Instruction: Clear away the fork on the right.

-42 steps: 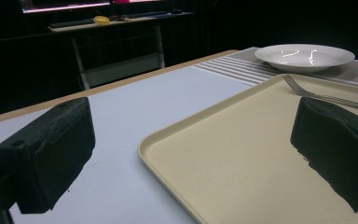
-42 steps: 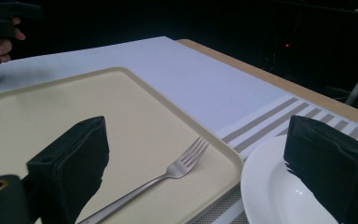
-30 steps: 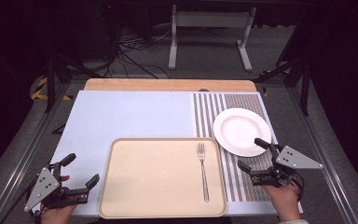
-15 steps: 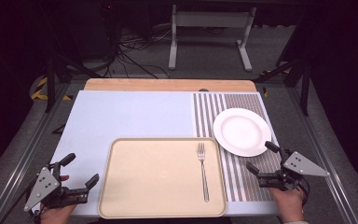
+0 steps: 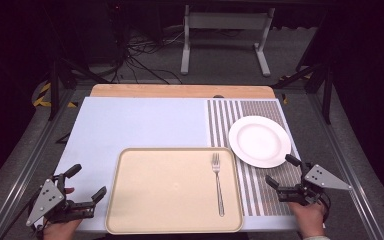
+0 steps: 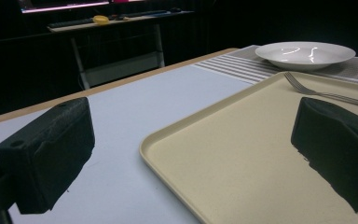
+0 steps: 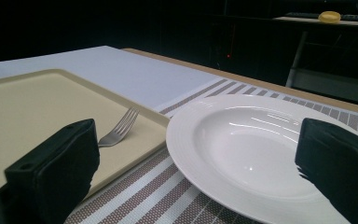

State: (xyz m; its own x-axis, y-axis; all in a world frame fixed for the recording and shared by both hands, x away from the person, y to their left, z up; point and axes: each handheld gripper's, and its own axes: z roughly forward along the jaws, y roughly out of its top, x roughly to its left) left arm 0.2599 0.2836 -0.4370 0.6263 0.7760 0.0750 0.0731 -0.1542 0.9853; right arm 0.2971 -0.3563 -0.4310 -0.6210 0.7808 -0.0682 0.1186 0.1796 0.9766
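Two open grippers at the near table edge, a tray with a fork between them.

The beige tray (image 5: 174,190) lies at the near edge, and the fork (image 5: 218,183) rests on its right part, tines toward 12 o'clock, near the tray's right rim. The white plate (image 5: 259,141) sits on the striped mat (image 5: 230,120), at about 1 o'clock from the fork and just beside the tray's far right corner. The white table cover (image 5: 140,122) beyond the tray is bare and gives free room. The left gripper (image 5: 86,184) is at 9 o'clock from the tray, jaws wide apart, holding nothing; one jaw is over the tray's left rim. The right gripper (image 5: 282,172) is at 6 o'clock from the plate, over the mat, jaws also wide apart and empty, pointing at the plate's near rim without touching it.
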